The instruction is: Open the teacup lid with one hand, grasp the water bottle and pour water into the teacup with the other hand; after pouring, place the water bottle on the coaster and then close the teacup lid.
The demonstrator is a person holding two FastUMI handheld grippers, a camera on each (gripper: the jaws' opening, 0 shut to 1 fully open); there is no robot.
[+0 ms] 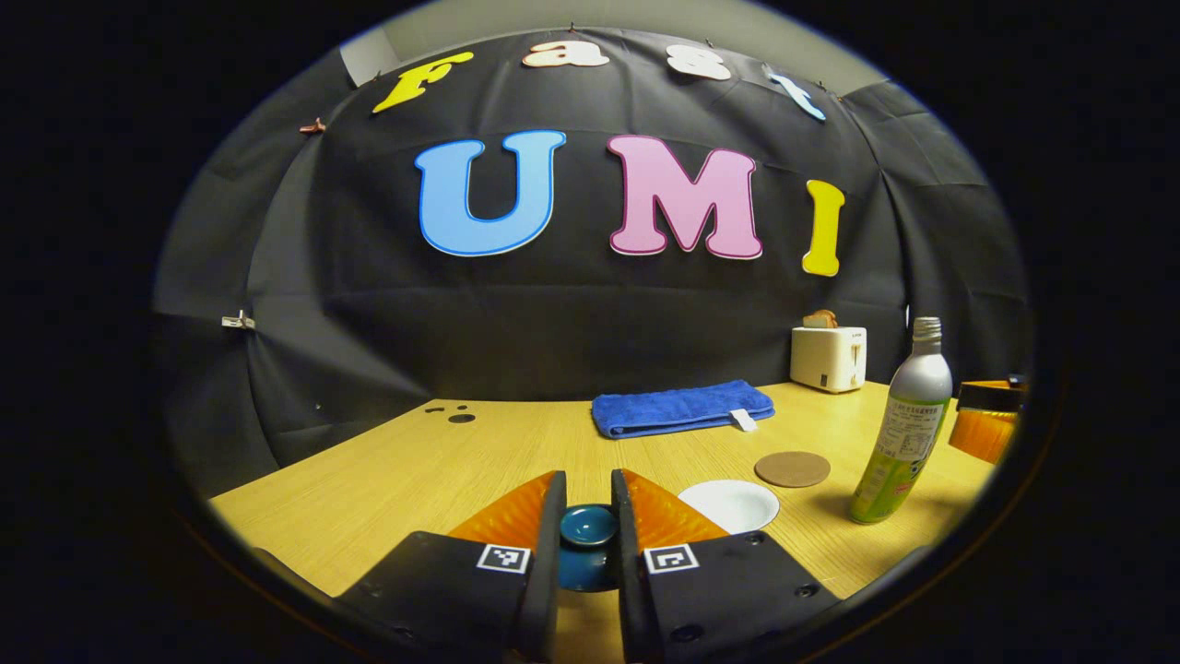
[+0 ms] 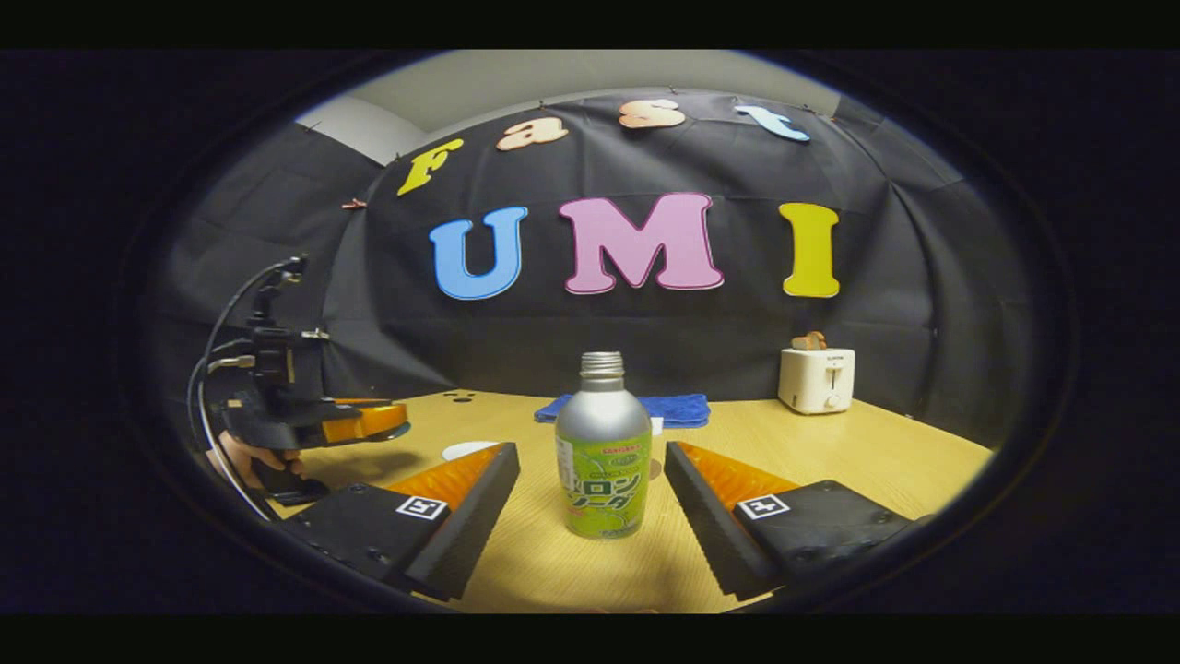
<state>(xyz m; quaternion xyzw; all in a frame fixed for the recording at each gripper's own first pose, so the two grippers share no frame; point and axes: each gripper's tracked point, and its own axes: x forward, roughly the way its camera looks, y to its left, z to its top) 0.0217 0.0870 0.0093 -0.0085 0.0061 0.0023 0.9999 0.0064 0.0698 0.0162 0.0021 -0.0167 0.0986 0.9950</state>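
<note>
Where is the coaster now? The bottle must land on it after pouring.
In the left gripper view the coaster lies flat on the table, right of centre, between the white dish and the bottle, in front of the blue towel.

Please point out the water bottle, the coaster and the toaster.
water bottle (image 2: 603,461): right gripper view, on its label.
coaster (image 1: 792,468): left gripper view, middle of the disc.
toaster (image 2: 817,380): right gripper view, front face.

**Lid Half-Hidden Between Fingers**

Between the left gripper's (image 1: 588,503) fingers, the teacup lid (image 1: 588,526) shows its knob; its rim and the cup beneath are hidden. The water bottle (image 2: 603,459), between the right gripper's (image 2: 590,480) jaws, screens the coaster behind it.
</note>
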